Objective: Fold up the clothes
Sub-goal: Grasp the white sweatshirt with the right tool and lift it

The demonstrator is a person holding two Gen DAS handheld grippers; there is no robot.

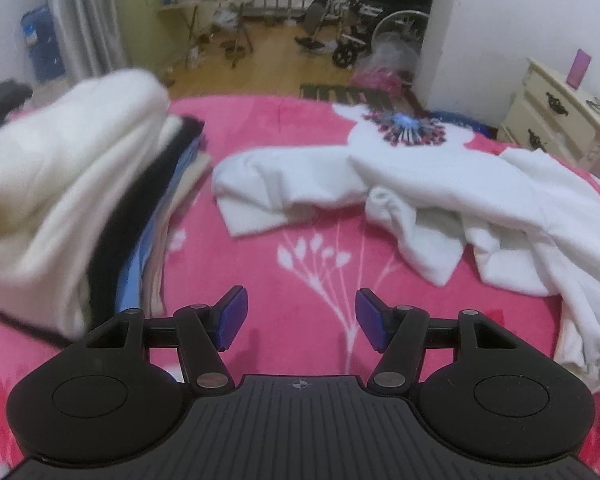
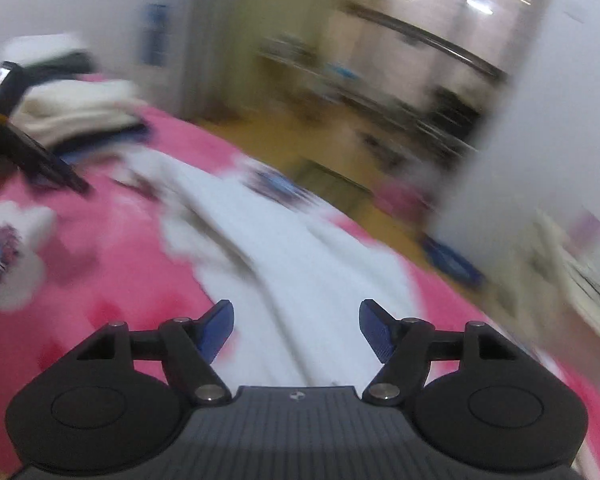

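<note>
With both tongs, left (image 1: 300, 318) and right (image 2: 296, 330), apart (nothing held), the garment (image 1: 440, 184) ahead should be flattened first.

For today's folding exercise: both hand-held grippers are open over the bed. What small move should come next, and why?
Probably lower the right hand-held gripper onto the white garment and pinch an edge: it lies crumpled and unfolded on the pink blanket beside the folded stack.

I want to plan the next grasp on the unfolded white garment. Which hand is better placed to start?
Probably the right. The right tool is open directly over the white garment, though its view is blurred. The left tool, also open, is over bare pink blanket, between the garment and the folded stack.
</note>
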